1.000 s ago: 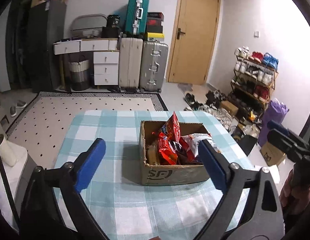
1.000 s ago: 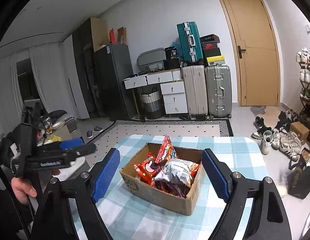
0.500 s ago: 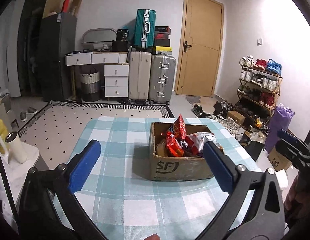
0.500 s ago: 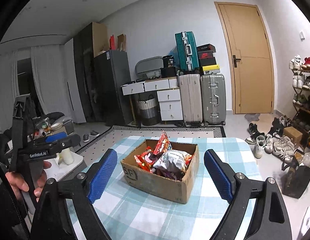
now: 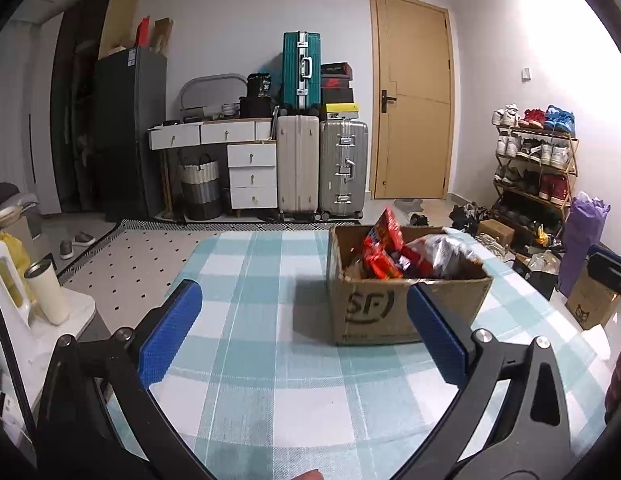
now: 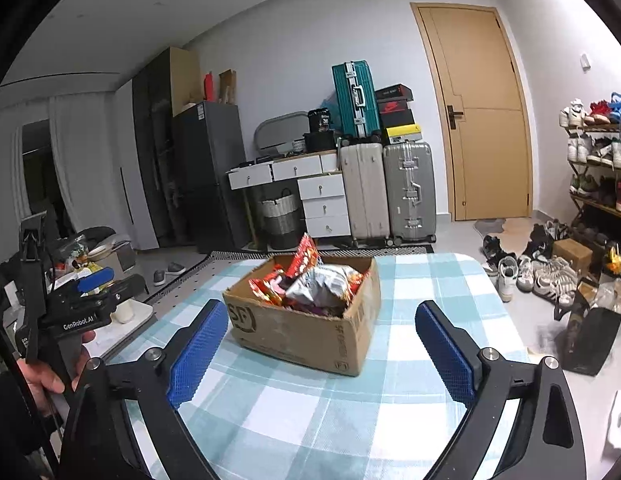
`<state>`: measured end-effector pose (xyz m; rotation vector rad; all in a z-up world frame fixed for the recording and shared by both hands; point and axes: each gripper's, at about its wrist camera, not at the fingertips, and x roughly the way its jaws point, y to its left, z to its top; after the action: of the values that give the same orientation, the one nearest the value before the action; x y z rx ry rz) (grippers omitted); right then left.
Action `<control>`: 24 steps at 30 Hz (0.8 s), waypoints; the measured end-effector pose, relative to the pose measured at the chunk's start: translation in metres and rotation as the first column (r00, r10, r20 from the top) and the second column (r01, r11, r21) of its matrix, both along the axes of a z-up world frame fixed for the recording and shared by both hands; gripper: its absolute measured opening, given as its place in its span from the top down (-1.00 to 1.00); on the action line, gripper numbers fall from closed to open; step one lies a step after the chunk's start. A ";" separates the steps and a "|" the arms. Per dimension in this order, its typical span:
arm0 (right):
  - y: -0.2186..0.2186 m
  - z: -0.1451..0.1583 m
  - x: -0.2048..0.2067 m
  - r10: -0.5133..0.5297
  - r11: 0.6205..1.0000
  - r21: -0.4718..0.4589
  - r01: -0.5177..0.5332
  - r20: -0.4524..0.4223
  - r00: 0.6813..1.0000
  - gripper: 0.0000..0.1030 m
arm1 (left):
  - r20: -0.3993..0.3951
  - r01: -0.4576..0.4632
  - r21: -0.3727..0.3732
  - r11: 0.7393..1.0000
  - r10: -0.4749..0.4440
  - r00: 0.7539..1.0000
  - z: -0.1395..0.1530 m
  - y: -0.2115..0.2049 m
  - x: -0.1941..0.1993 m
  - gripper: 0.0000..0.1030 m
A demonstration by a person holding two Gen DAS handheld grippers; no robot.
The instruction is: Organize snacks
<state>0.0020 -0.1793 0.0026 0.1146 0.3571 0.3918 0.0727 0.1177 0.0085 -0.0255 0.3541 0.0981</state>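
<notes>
A brown cardboard box (image 5: 374, 312) marked SF stands on the checked tablecloth (image 5: 270, 360), filled with snack bags: a red bag (image 5: 384, 236) stands upright, a silver-white bag (image 5: 446, 250) lies beside it. The box also shows in the right wrist view (image 6: 302, 332) with the red bag (image 6: 306, 258) and the silver bag (image 6: 322, 284). My left gripper (image 5: 302, 332) is open and empty, held back from the box, left of it. My right gripper (image 6: 318, 348) is open and empty, in front of the box. The left gripper shows from the side in the right wrist view (image 6: 82, 300).
A white side stand with a metal cup (image 5: 46, 296) is left of the table. Suitcases (image 5: 322, 168), a white drawer unit (image 5: 252, 174) and a door (image 5: 410, 96) line the far wall. A shoe rack (image 5: 534, 160) and loose shoes (image 6: 530, 272) are at the right.
Both grippers have pulled back and risen from the box, so it looks smaller and lower. Both stay open and empty. The box has not moved.
</notes>
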 end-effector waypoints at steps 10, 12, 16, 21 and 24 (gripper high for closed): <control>-0.002 -0.028 -0.002 -0.008 1.000 -0.021 0.008 0.029 1.000 -0.87 | -0.016 -0.023 -0.023 0.999 0.023 1.000 -0.052 0.010 0.009 -0.98; -0.002 -0.039 0.003 -0.018 0.999 -0.032 0.019 0.013 1.000 -0.87 | -0.013 -0.021 -0.014 1.000 0.021 1.000 -0.060 0.011 0.009 -0.98; -0.003 -0.056 0.013 -0.049 0.998 -0.041 0.048 -0.003 0.999 -0.87 | -0.027 0.001 -0.014 1.000 -0.001 1.000 -0.082 0.010 0.014 -0.98; 0.000 -0.072 0.019 -0.067 0.994 -0.080 0.068 0.021 0.998 -0.87 | 0.008 0.017 -0.017 1.000 -0.017 1.000 -0.086 0.009 0.016 -0.98; 0.004 -0.078 0.024 -0.072 0.992 -0.104 0.073 0.006 0.997 -0.87 | 0.014 0.034 0.011 0.999 -0.034 0.999 -0.087 0.003 0.018 -0.98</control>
<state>0.0256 -0.1748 -0.0756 0.0254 0.3689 0.3010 0.0906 0.1207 -0.0781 -0.0093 0.3394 0.0666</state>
